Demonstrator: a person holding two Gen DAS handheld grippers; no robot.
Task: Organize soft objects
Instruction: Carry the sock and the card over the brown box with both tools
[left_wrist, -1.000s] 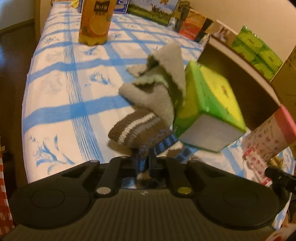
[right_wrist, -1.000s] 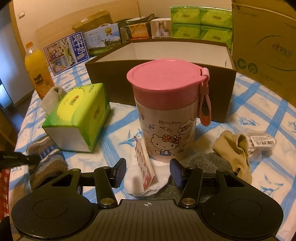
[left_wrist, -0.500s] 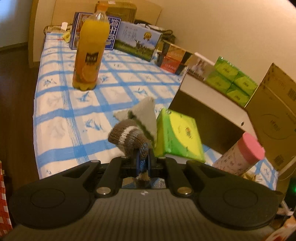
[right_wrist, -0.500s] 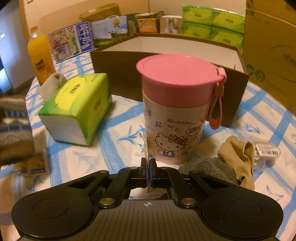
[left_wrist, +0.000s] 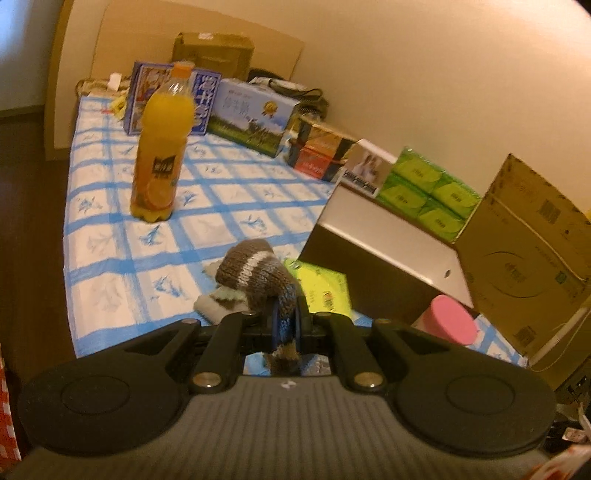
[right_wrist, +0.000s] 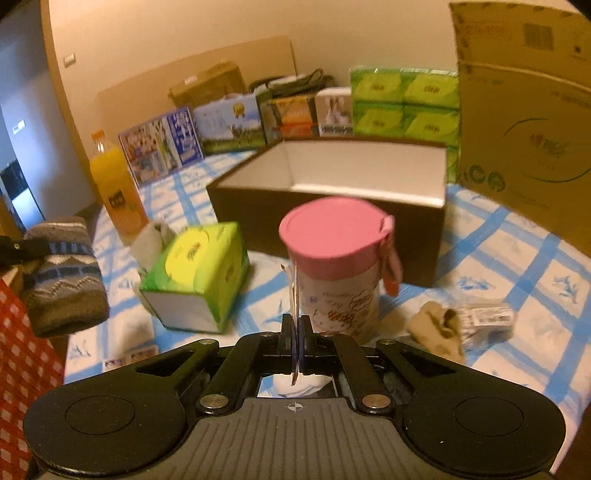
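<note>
Brown striped knitted sock (left_wrist: 258, 273) is clamped in left gripper (left_wrist: 285, 320) fingers; right gripper (right_wrist: 295, 328) fingers pinch white sock's card tag (right_wrist: 294, 291).

Brown-grey striped knit sock (left_wrist: 258, 273): suspended above the tablecloth, pinched at its blue-banded section. White sock (right_wrist: 301, 384): hanging by its card tag. Beige sock (right_wrist: 434, 328): crumpled on the cloth.

The pink-lidded cup (left_wrist: 452, 325) is half hidden behind the left tool (left_wrist: 285, 321); its print is blurred.
</note>
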